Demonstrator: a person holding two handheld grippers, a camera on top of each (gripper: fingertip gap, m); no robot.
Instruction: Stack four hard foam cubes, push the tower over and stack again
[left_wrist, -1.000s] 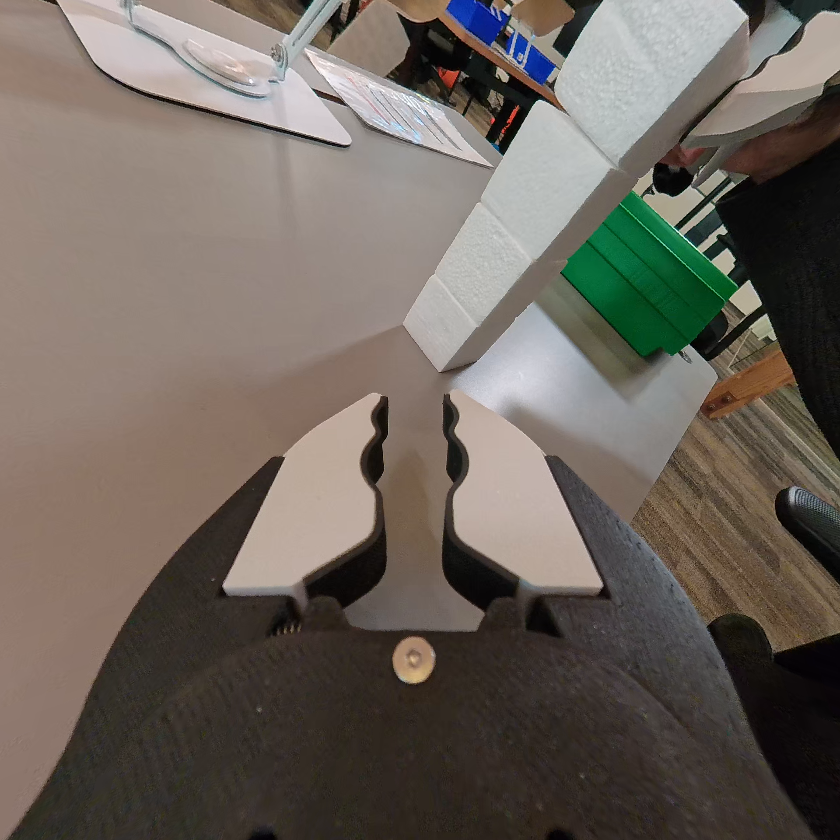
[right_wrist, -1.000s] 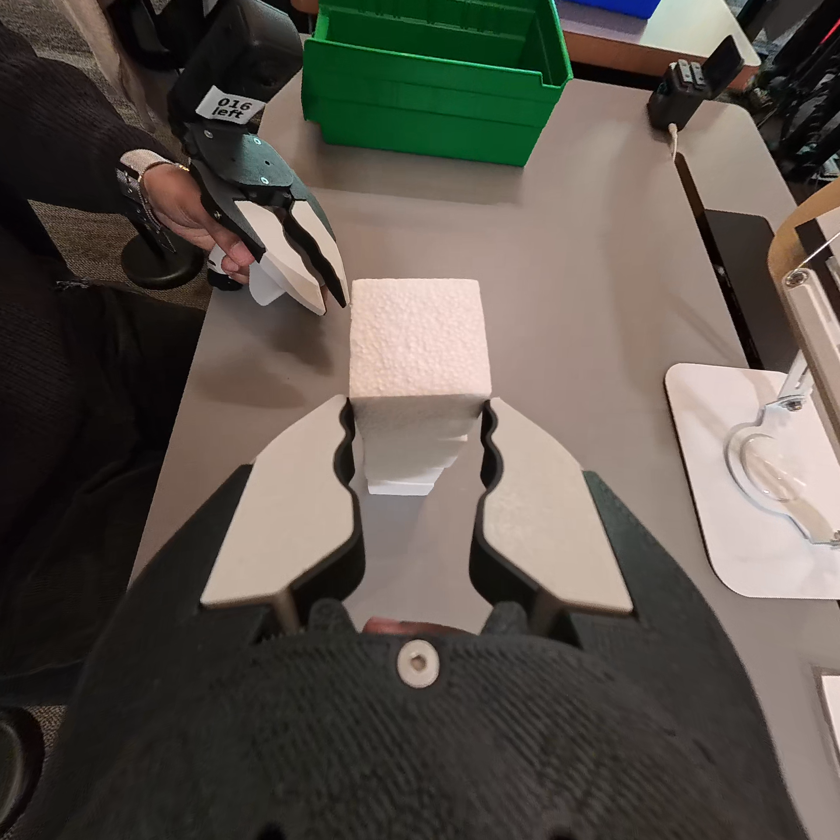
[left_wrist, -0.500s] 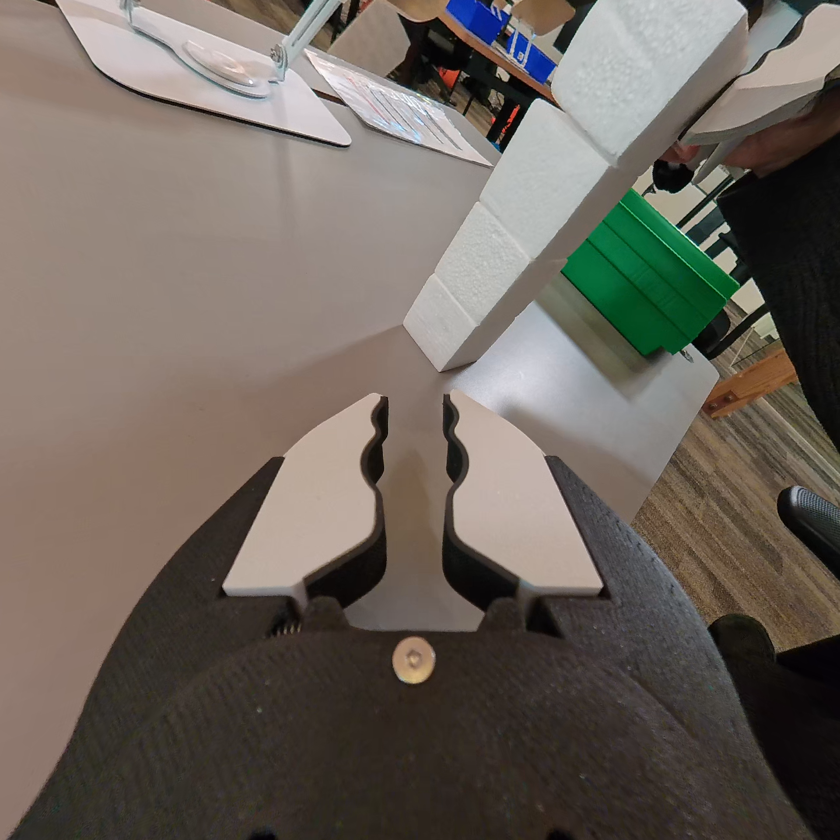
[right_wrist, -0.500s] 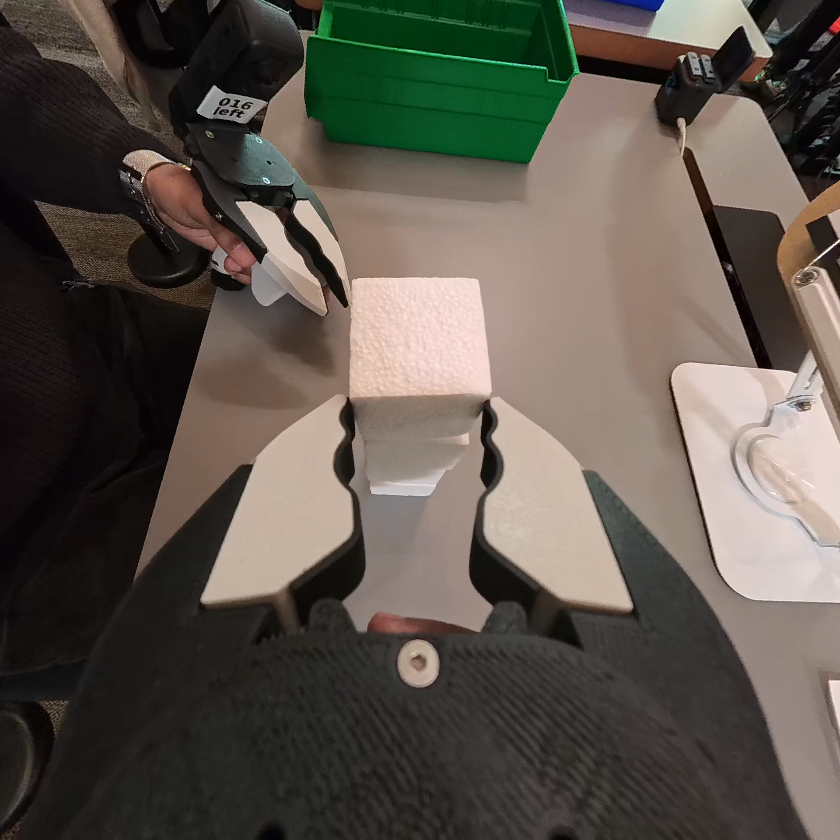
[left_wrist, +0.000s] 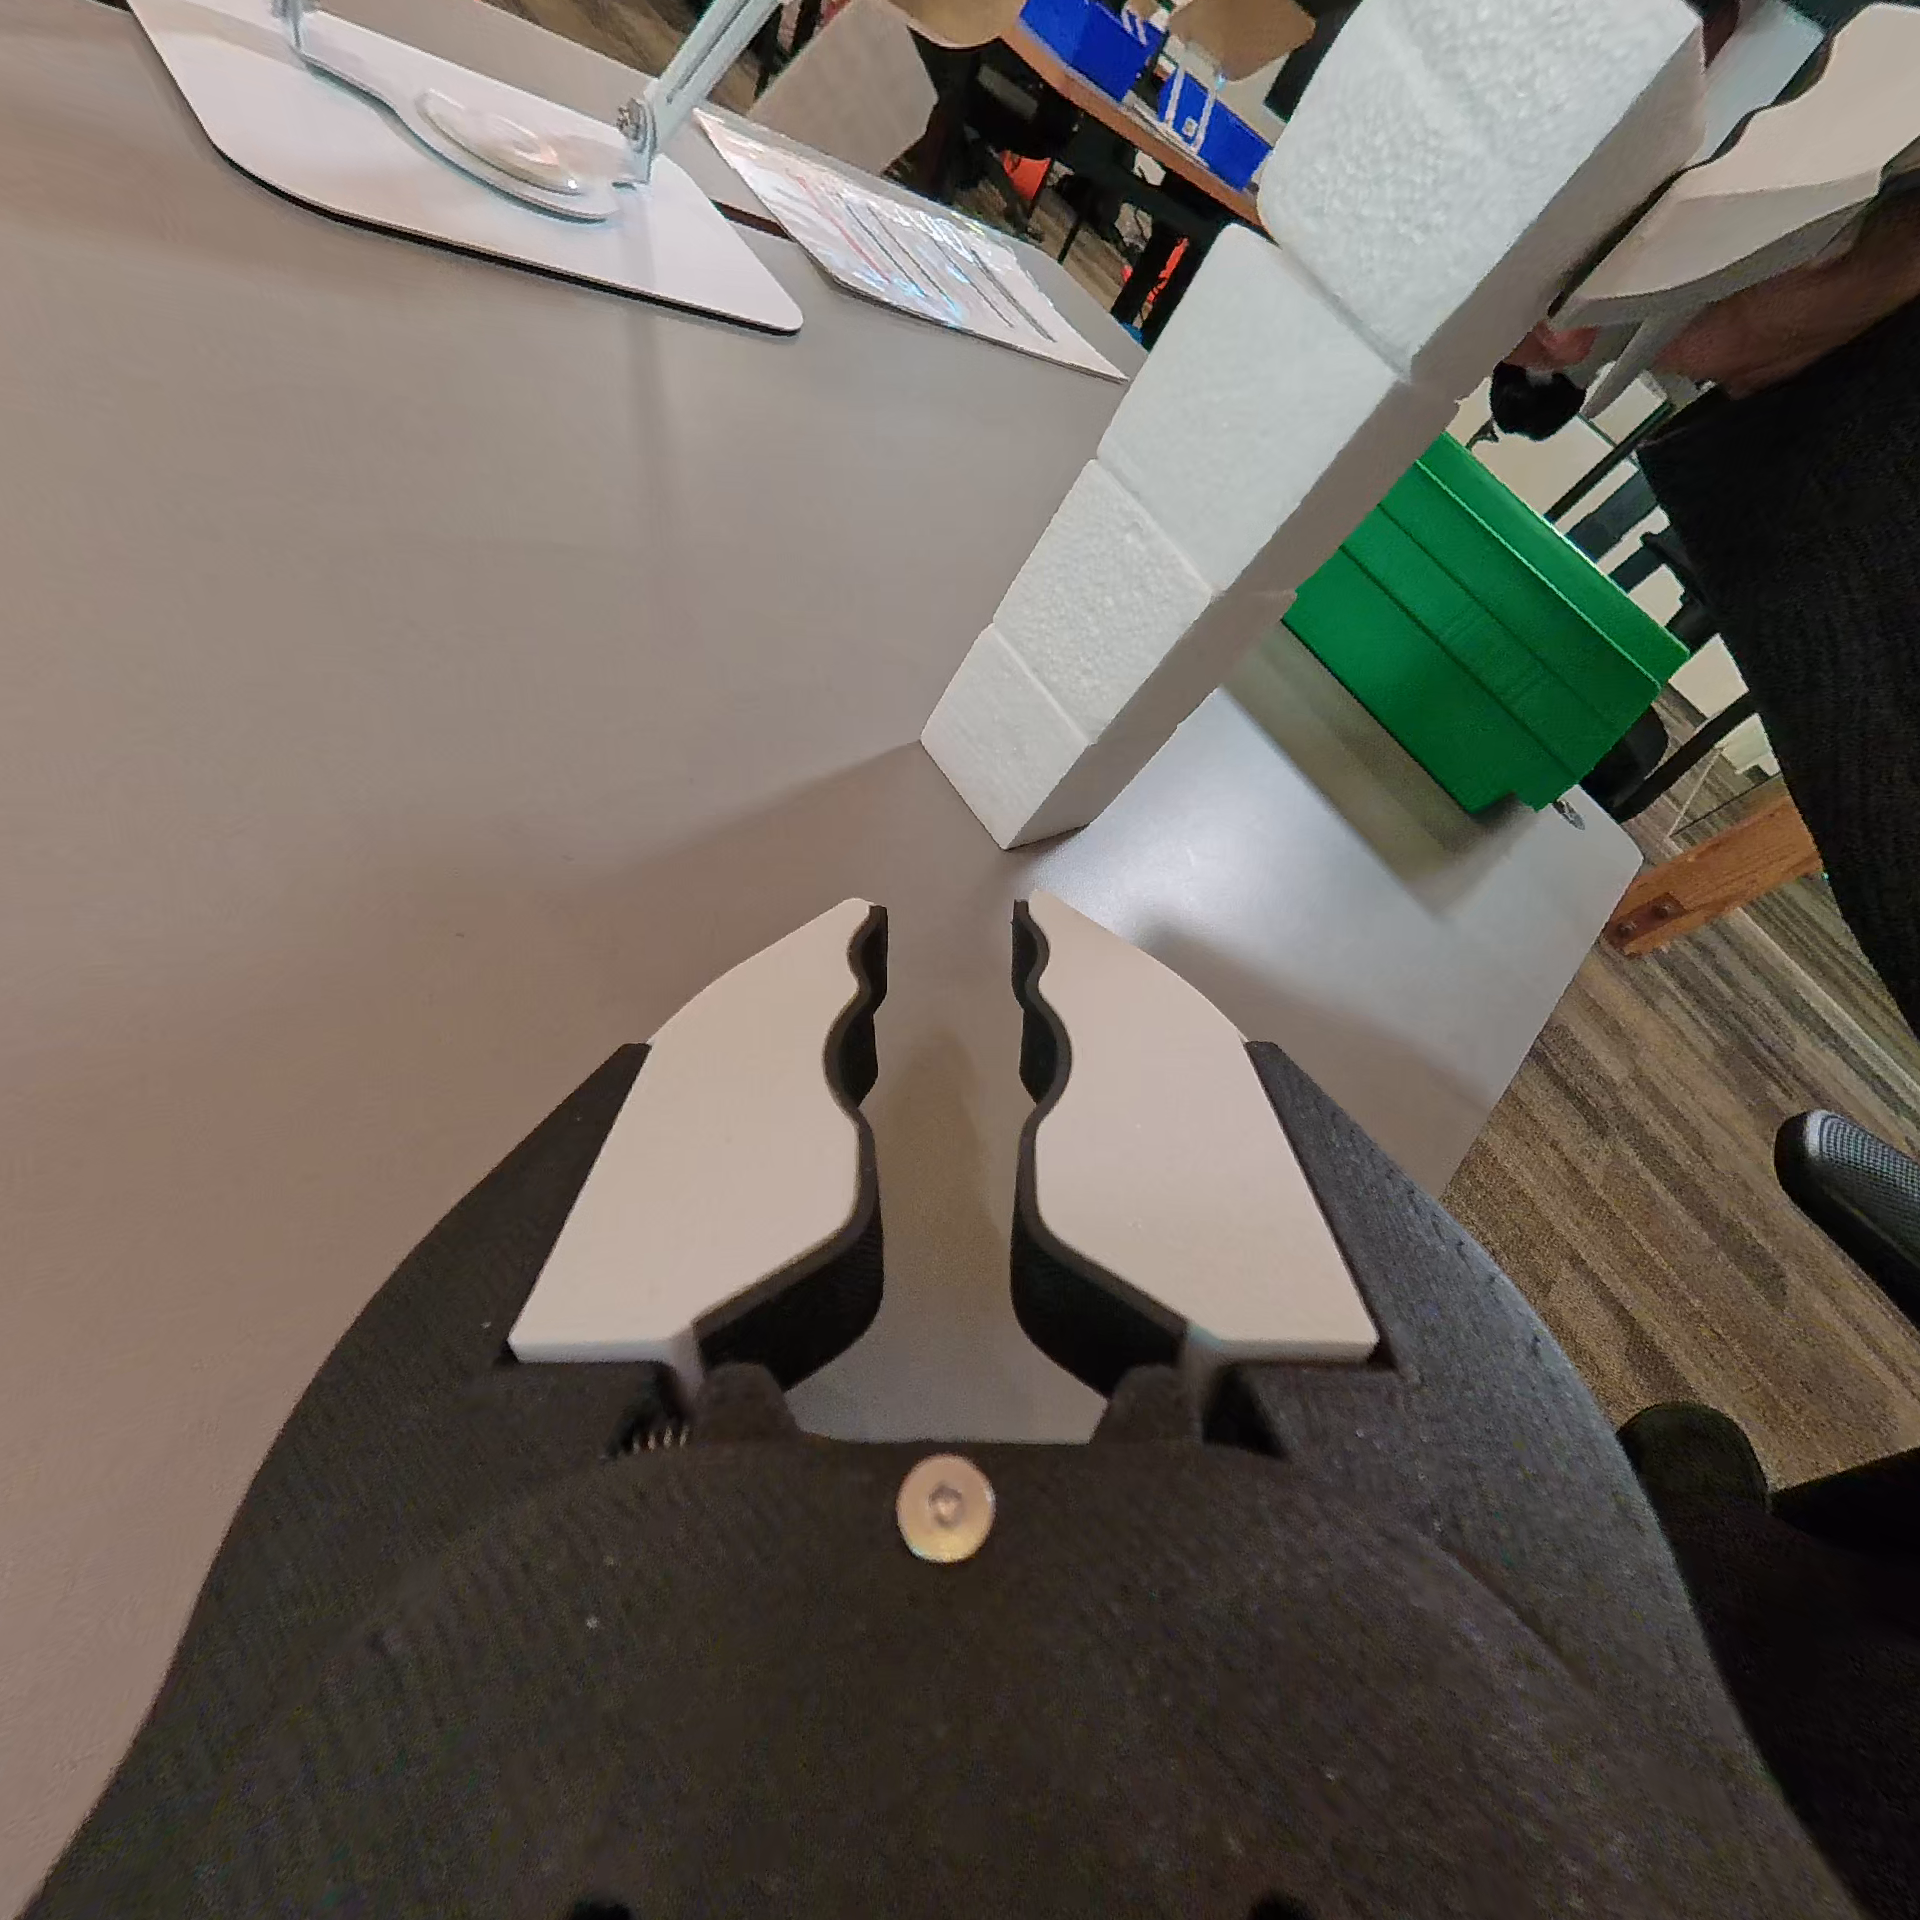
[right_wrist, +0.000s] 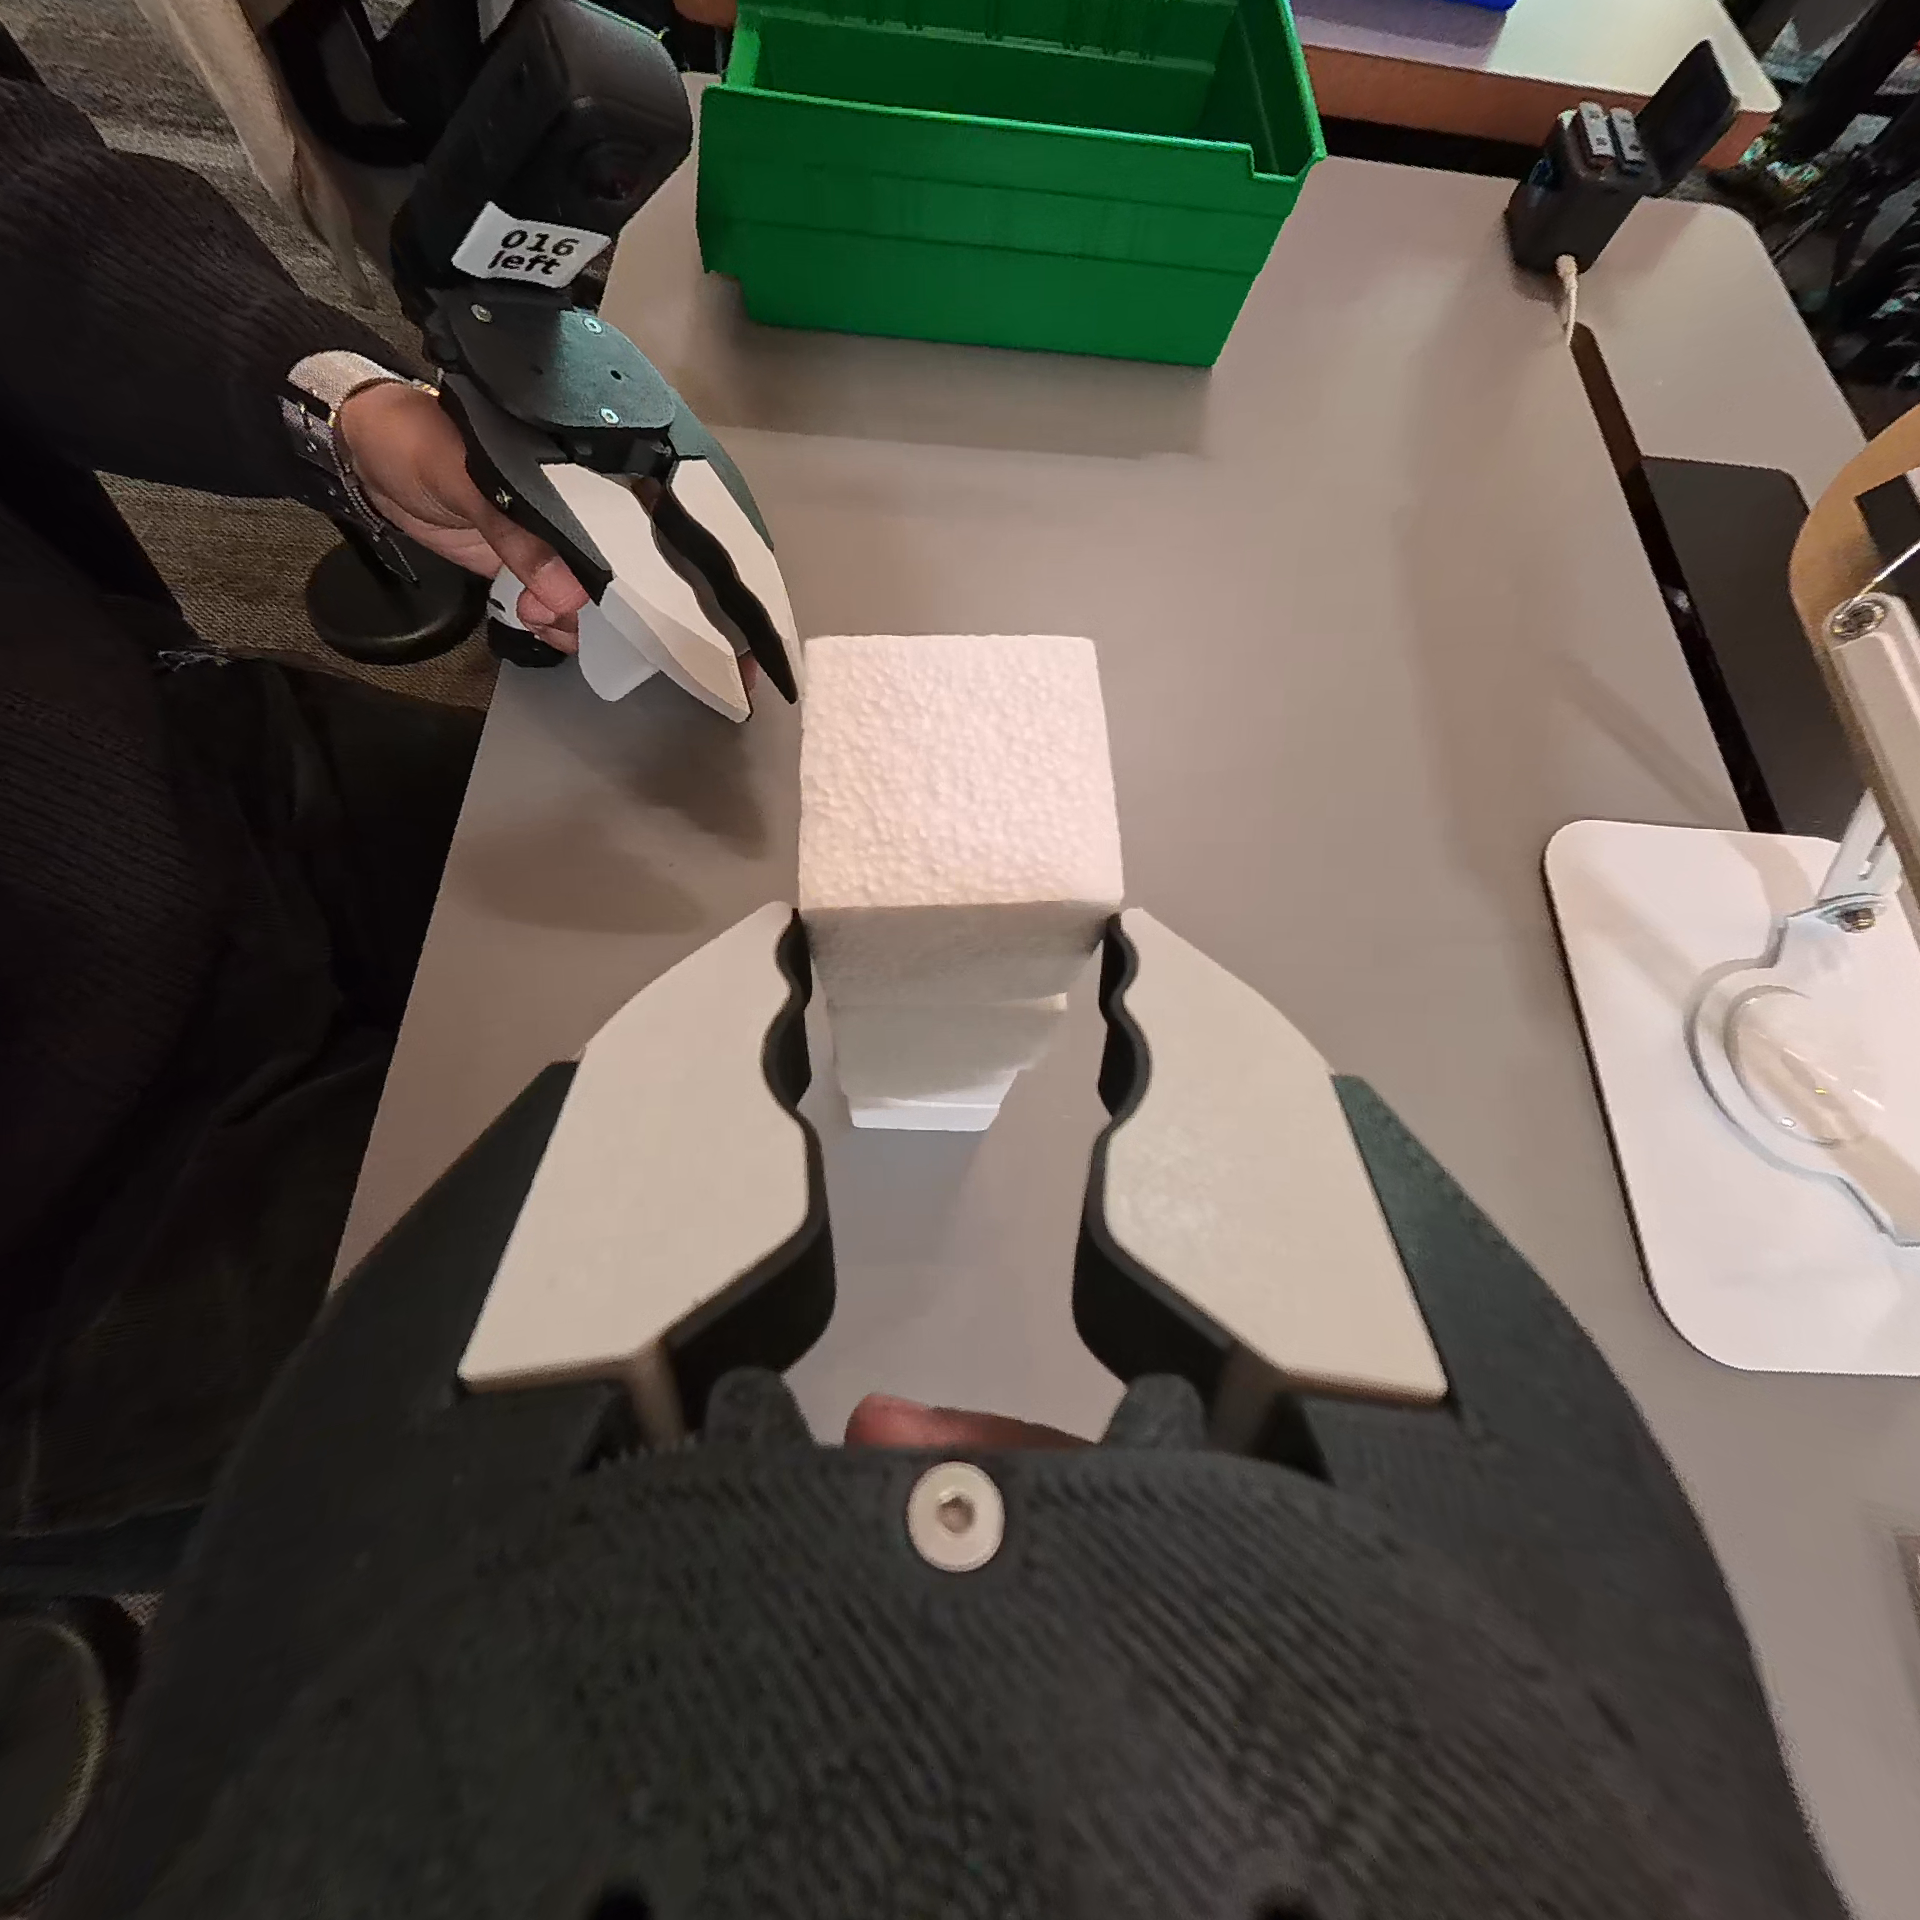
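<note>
A stack of white foam cubes stands on the grey table near its edge. My right gripper is shut on the top foam cube, holding it on or just above the stack; the lower cubes show beneath it. In the left wrist view this top cube sits at the upper right with a right finger against it. My left gripper is slightly open and empty, low over the table a short way from the stack's base. It also shows in the right wrist view, tips beside the top cube.
A green plastic bin stands at the table's far end. A white pad with a clear stand lies to the right, and a black device sits in the far right corner. A person's sleeve is at the left edge.
The held top cube has drifted very slightly over the stack. My left gripper has stayed in place with the same small gap.
</note>
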